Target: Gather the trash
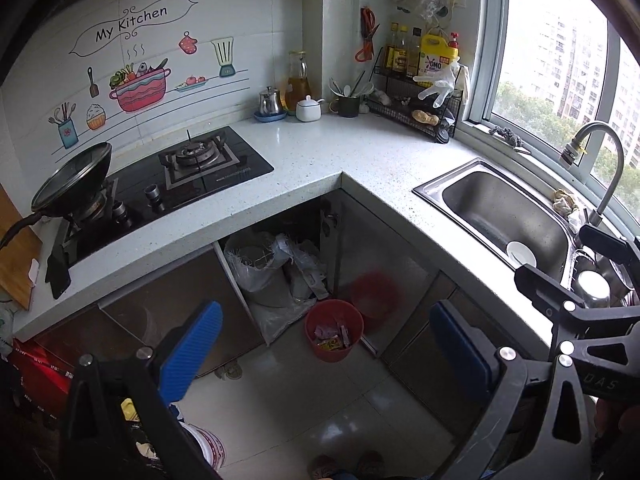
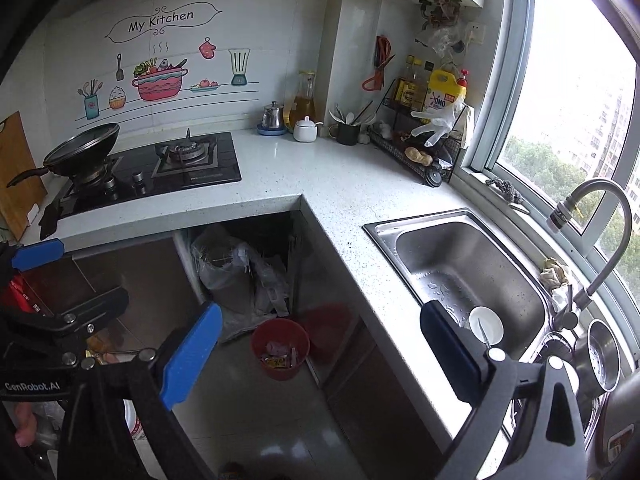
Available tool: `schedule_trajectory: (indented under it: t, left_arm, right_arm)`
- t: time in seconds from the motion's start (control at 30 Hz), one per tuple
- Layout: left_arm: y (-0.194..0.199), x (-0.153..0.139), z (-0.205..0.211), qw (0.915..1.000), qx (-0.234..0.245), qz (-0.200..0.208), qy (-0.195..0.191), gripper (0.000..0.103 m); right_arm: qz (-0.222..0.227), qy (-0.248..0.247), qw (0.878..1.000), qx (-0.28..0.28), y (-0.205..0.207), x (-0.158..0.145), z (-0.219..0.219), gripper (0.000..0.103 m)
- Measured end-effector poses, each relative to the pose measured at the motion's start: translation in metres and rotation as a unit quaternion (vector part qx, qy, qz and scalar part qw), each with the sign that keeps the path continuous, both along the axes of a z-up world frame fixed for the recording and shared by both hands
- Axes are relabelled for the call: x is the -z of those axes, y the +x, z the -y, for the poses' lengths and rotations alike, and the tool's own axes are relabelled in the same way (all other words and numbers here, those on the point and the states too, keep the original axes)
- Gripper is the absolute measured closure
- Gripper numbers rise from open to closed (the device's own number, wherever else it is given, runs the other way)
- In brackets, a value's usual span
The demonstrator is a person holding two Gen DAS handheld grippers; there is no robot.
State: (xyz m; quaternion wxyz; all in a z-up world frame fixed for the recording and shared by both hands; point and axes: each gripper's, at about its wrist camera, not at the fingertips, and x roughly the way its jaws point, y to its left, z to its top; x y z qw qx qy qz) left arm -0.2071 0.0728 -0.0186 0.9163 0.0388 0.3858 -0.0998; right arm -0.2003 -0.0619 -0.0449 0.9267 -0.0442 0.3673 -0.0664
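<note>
Trash fills the red bin [image 1: 334, 330] on the floor, ahead between both wide-open, empty grippers: left gripper [image 1: 324, 354], right gripper [image 2: 320, 354].

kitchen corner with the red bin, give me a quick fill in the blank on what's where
1. The red bin stands on the ____ in front of the open cabinet.
2. The white bowl lies inside the ____.
3. The black pan sits on the ____.
4. Both the left gripper and the right gripper hold ____.

Missing words: floor; sink; stove; nothing
</note>
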Motion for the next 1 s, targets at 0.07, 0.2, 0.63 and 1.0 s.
schedule_trajectory:
  t: [0.07,0.2,0.63,1.0]
  left_arm:
    - [-0.0025,-0.0007,-0.0002,1.0,-0.002,0.004,-0.001,0.0]
    - [-0.004,0.0003,-0.0018,1.0,-0.002,0.003,-0.004,0.0]
    - [-0.0072,0.001,0.0029,0.9998,-0.019,-0.001,-0.004,0.0]
    - [-0.0061,0.0069,0.0066,0.9997,-0.02,-0.01,-0.006,0.0]
  right_arm:
    - [0.001,0.001,1.0,0.0,-0.0025,-0.0005,-0.0035,0.004]
    - [0.003,0.002,1.0,0.0,-0.0035,0.0003,-0.0063,0.004]
    - [0.001,0.007,1.0,-0.012,-0.0051,0.0021,-0.0029,0.004]
    - [-0.001,0.008,1.0,-0.019,-0.0054,0.0052,0.0015,0.004]
